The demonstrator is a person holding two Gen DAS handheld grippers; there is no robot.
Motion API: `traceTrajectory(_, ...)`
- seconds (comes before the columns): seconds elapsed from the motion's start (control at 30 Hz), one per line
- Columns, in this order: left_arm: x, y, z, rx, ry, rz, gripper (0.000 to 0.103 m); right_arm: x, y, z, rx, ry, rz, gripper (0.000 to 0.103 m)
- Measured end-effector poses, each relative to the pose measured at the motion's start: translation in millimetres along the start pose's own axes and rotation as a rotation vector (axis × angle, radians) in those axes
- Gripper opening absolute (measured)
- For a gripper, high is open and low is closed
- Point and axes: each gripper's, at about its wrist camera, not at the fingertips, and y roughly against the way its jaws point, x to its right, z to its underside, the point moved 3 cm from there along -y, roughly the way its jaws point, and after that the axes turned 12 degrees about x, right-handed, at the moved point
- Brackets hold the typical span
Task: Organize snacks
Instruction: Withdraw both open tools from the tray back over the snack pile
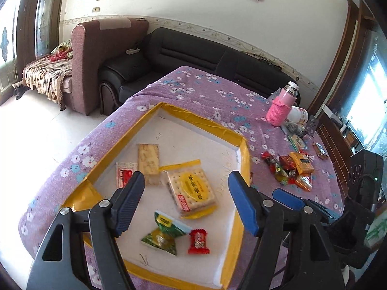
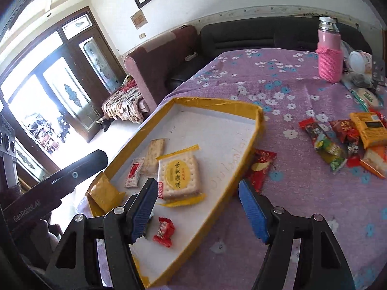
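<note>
Both tools hang with their fingers spread apart, gripping nothing. Beneath the left tool (image 1: 185,200) lies the white tray with yellow taped rim (image 1: 193,118); the big cracker packet (image 1: 192,189) sits between its fingertips, the red candy (image 1: 198,241) nearer its base. Ahead-right of the right tool (image 2: 198,209), loose snacks (image 2: 350,140) lie heaped on the flowered bench (image 2: 302,193), a red packet (image 2: 261,169) touching the tray's outer wall.

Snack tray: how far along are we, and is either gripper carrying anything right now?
Partly done. The tray already holds several snacks, including the big cracker pack and a red candy. Nothing is in hand: left gripper and right gripper are both open. Left: the snack pile on the tablecloth, plus a red packet beside the tray.
</note>
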Motion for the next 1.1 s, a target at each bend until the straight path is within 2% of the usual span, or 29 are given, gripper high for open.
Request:
traceTrajectory(0.13, 20, 18, 12, 0.018, -0.037, -0.047, 0.072, 35, 34, 9, 0.049, -0.073, 0.045, 0.072)
traceTrajectory(0.27, 44, 30, 23, 0.050, -0.134, -0.115, 0.072, 69, 62, 21, 0.095, -0.177, 0.081, 0.074)
traceTrajectory(0.33, 56, 34, 27, 0.056, -0.170, -0.122, 0.072, 84, 72, 27, 0.102, -0.218, 0.092, 0.074)
traceTrajectory(0.67, 91, 44, 45, 0.032, -0.240, -0.097, 0.072, 145, 118, 39, 0.161, -0.324, 0.171, 0.075)
traceTrajectory(0.9, 110, 41, 56, -0.011, -0.257, -0.022, 0.072, 193, 147, 41, 0.214, -0.365, 0.230, 0.074)
traceTrajectory(1.03, 113, 41, 58, -0.010, -0.251, 0.014, 0.072, 258, 190, 42, 0.284, -0.443, 0.346, 0.076)
traceTrajectory(1.1, 113, 35, 61, -0.034, -0.217, 0.048, 0.072, 294, 207, 46, 0.309, -0.526, 0.353, 0.076)
